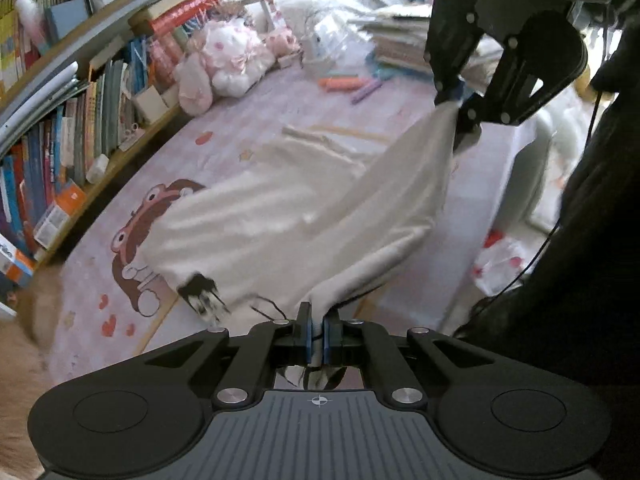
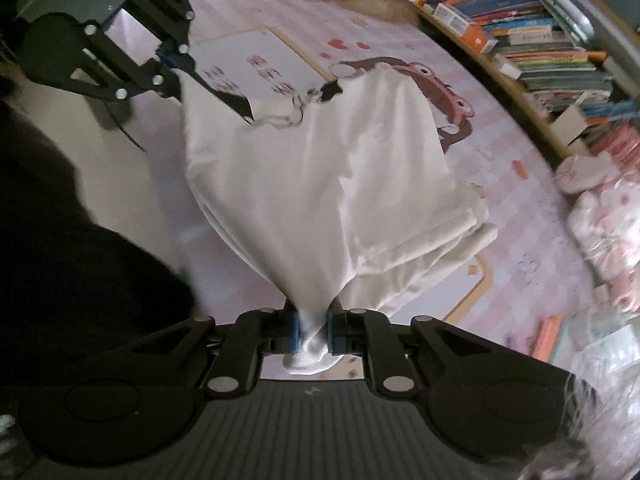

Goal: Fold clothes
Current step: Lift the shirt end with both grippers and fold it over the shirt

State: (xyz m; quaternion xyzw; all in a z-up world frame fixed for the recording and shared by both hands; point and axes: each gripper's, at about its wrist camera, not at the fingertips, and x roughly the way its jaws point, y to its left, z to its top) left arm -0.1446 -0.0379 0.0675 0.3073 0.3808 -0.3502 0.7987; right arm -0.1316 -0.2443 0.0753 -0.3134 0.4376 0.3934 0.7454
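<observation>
one garment [image 1: 280, 220], two grippers [image 1: 316, 336], one mat [image 1: 240, 128]

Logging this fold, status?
Left tool and right tool both shut on white garment. Garment partly lifted off pink mat. Nothing in the way.

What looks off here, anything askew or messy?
The cream garment hangs unevenly: one lower corner is bunched on the pink play mat. Orange and purple markers lie scattered on the mat.

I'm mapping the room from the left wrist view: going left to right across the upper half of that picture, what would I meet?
Bookshelf → pink-and-white plush toy → orange and purple markers → right gripper, shut on a corner of the white garment.
</observation>
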